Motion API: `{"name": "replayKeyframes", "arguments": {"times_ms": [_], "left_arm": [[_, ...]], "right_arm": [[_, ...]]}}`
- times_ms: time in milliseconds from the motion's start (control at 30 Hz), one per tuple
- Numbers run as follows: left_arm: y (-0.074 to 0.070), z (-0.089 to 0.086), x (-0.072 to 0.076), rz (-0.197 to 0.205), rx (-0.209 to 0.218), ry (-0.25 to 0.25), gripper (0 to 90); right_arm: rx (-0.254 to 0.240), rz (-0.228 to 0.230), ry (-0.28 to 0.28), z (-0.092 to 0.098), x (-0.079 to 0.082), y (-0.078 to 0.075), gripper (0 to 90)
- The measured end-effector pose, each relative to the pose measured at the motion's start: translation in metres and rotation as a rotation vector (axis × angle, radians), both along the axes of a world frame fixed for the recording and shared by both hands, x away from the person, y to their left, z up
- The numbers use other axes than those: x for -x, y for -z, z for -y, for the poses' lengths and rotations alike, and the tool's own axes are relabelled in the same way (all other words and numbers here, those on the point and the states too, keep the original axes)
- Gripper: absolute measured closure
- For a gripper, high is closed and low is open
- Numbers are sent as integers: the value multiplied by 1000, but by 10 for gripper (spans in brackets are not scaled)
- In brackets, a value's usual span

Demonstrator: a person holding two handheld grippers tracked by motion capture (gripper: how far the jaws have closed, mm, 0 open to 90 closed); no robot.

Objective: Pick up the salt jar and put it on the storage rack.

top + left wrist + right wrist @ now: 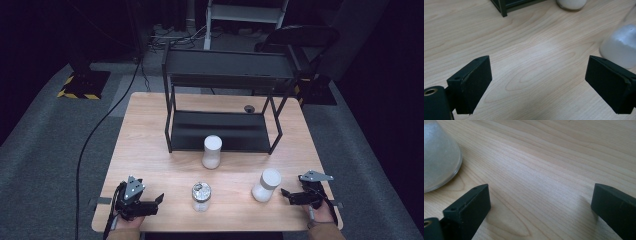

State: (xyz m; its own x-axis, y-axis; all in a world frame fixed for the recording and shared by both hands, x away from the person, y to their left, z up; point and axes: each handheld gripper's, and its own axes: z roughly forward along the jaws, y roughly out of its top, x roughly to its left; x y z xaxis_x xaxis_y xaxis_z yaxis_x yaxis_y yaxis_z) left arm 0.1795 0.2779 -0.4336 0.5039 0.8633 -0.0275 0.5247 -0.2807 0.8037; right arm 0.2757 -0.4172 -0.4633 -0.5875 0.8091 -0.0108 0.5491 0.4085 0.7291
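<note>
Near the front edge of the wooden bench (150, 130), the left hand-held gripper (159, 199) lies low over the wood with its jaws spread wide and nothing between them; its own view looks past them at bare grain. Just to its right stands a clear jar (201, 196) with a silvery lid, close to the jaw tips but apart from them. The right hand-held gripper (285, 192) sits at the bench's front right corner, jaws likewise wide and empty, their tips just beside a white-capped jar (266, 185) without touching it. A third white jar (211, 151) stands upright farther back, right in front of the black two-tier rack (225, 100), whose lower shelf sits behind it. A person's hands grip both tools from the bottom edge.
</note>
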Motion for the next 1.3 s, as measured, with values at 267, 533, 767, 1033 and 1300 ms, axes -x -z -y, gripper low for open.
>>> {"name": "replayKeyframes", "arguments": {"times_ms": [267,533,767,1033,1300], "left_arm": [[-11,5,3,12,11,2,71],[-23,8,12,39,29,1,73],[-33,16,19,49,51,-6,65],[-38,24,25,79,80,14,60],[-41,33,25,93,95,43,60]], "right_arm": [[0,0,0,0,0,0,21],[0,0,0,0,0,0,21],[0,0,0,0,0,0,21],[0,0,0,0,0,0,21],[0,0,0,0,0,0,21]]}}
